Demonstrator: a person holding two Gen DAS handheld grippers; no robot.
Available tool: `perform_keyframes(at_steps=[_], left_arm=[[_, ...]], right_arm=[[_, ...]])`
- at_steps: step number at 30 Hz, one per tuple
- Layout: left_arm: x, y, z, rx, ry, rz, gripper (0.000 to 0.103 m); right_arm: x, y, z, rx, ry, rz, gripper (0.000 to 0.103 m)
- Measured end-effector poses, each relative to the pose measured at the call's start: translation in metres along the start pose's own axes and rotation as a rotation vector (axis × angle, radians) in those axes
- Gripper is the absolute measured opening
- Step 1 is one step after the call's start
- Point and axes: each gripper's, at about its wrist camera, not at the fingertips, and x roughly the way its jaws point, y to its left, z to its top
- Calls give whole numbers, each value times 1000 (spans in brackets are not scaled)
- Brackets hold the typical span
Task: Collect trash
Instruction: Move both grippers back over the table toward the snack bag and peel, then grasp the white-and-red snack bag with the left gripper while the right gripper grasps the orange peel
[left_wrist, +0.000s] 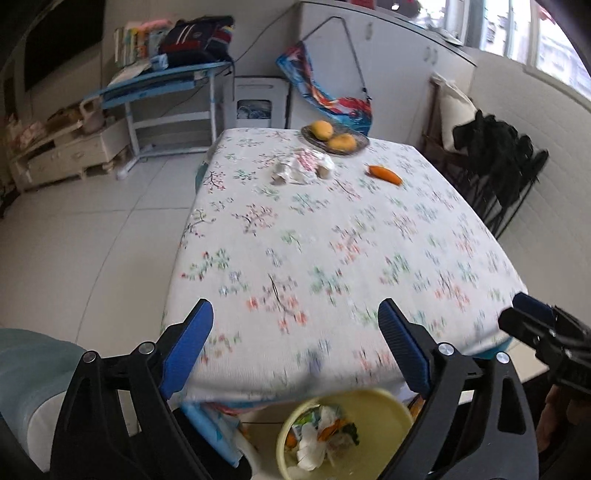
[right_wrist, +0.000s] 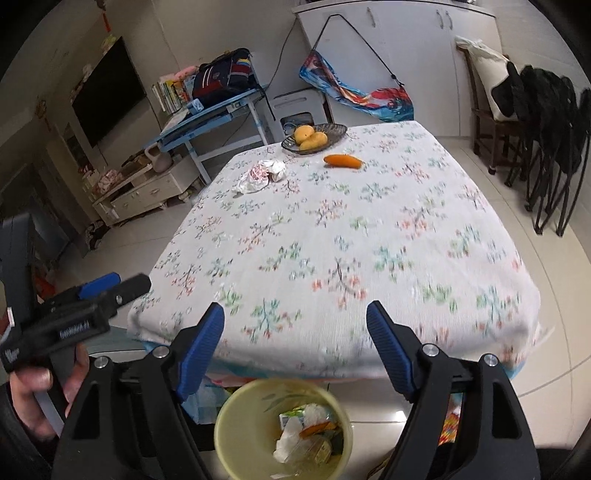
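You held the left gripper (left_wrist: 295, 343) and right gripper (right_wrist: 295, 343) wide apart and empty above the yellow bin (right_wrist: 283, 430), already part-filled, at the table's (right_wrist: 332, 240) near edge. The crumpled wrapper (right_wrist: 260, 173) lay across the cloth beside the fruit dish (right_wrist: 334, 130) and carrot (right_wrist: 342, 161). It looked light, soft and crushable, best pinched at a raised fold.

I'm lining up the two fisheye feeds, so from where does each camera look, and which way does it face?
Left wrist: behind the open left gripper, facing down across the table; the right gripper shows at right.
Right wrist: behind the open right gripper, same heading; the left gripper and a hand show at left.
Shared: yellow bin, crumpled wrapper, carrot, fruit plate.
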Motion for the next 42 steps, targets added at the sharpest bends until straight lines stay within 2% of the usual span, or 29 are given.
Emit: perform_keyframes(at_steps=[5,18,24,30,38,42], left_arm=[[32,5,33,-39,15,-11,87],[133,-9,120,-45,41,-22,88],[174,-19,149,-49,63,-32,88],[211,-23,168,-75,97,-23,88],[243,-33,174,-35,152,49,88],[252,-31,176,-35,159,55,87]], right_arm=[[21,-4,36,-67,13,-30,79],[126,-31,118,-178,68,-102,79],[156,-51,145,-137,66,-108,79],[176,-54,161,-162,89,-111,79],[194,-63,169,-163,117,-112,79],[203,-68,173,-149,132,-108,72]])
